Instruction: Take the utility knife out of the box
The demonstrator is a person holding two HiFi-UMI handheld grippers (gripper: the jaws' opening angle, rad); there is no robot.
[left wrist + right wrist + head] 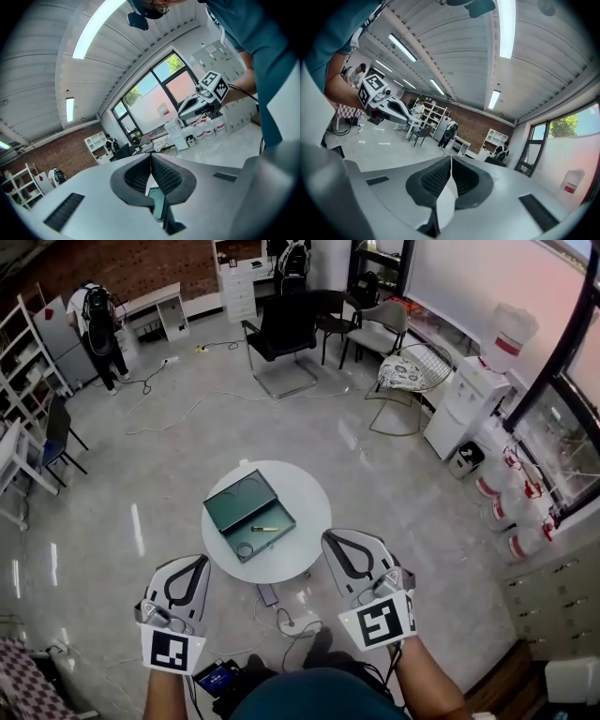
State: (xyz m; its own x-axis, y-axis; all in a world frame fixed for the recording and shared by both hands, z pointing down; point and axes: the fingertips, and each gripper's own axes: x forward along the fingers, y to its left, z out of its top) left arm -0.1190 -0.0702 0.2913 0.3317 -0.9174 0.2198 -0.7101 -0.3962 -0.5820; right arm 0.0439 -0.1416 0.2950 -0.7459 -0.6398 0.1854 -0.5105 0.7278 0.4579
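Head view: mounted high, facing steeply down onto the round table [300,491] from well above, with the left gripper [199,561] and right gripper [331,537] at its lower edge

Left gripper view: rides close behind its own jaws, facing the windows [154,89], with the right gripper [182,112] at upper right

Right gripper view: same mounting, facing the brick wall [476,129], with the left gripper [408,117] at left

Head and left gripper views share the window side of the room
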